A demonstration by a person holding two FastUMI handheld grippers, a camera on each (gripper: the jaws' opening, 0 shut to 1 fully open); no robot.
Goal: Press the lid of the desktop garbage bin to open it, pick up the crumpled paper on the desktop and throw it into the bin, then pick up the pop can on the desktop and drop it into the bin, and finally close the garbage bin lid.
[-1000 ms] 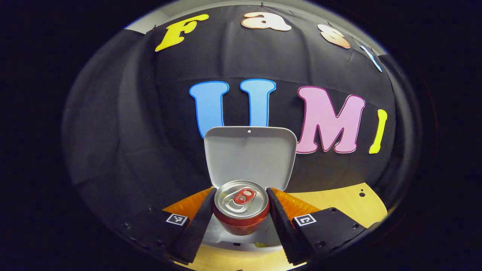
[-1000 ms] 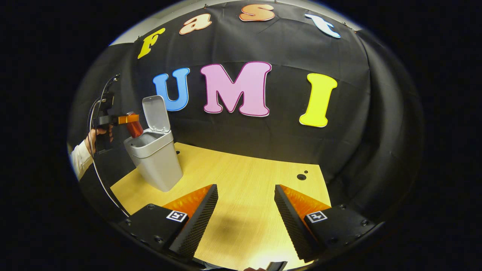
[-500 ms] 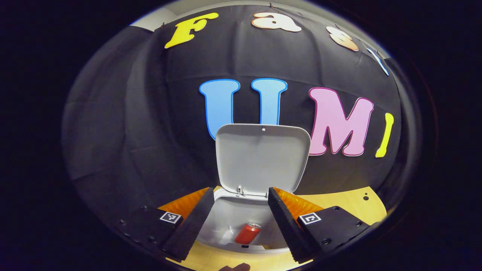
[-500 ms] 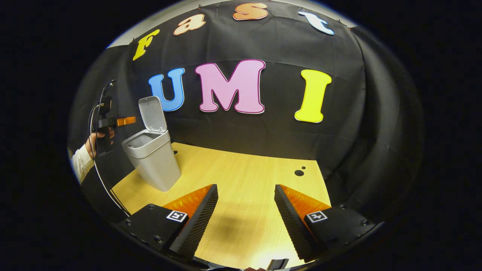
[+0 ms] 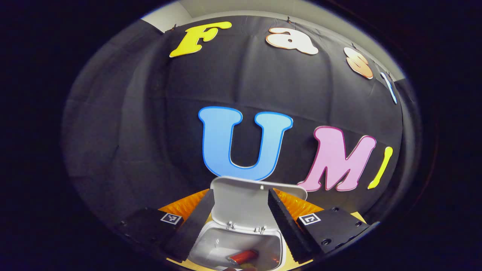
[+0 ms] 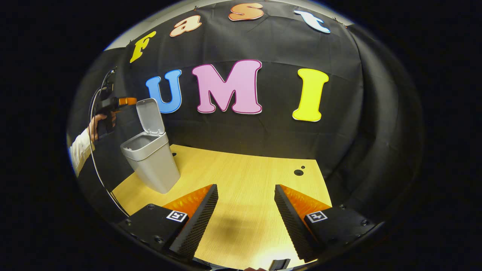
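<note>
The grey desktop bin [image 6: 152,165] stands at the table's left side with its lid [image 6: 150,116] raised upright. In the left gripper view I look down into the bin [image 5: 211,244], where the red pop can [image 5: 243,256] lies on its side at the bottom; its lid [image 5: 244,205] rises just beyond. My left gripper [image 5: 241,222] hangs open above the bin's mouth, holding nothing. In the right gripper view the left gripper [image 6: 126,101] is held by a hand [image 6: 96,124] above and left of the bin. My right gripper [image 6: 244,214] is open over the bare tabletop.
The wooden table [image 6: 244,180] stretches right of the bin, with two small dark holes [image 6: 298,172] near its back edge. A cable [image 6: 94,150] trails from the left gripper past a white sleeve [image 6: 79,148]. The black cloth wall closes in behind.
The left gripper let go of the pop can, which dropped into the bin and came to rest on its side. That gripper then rose higher above the bin. The right gripper barely moved.
</note>
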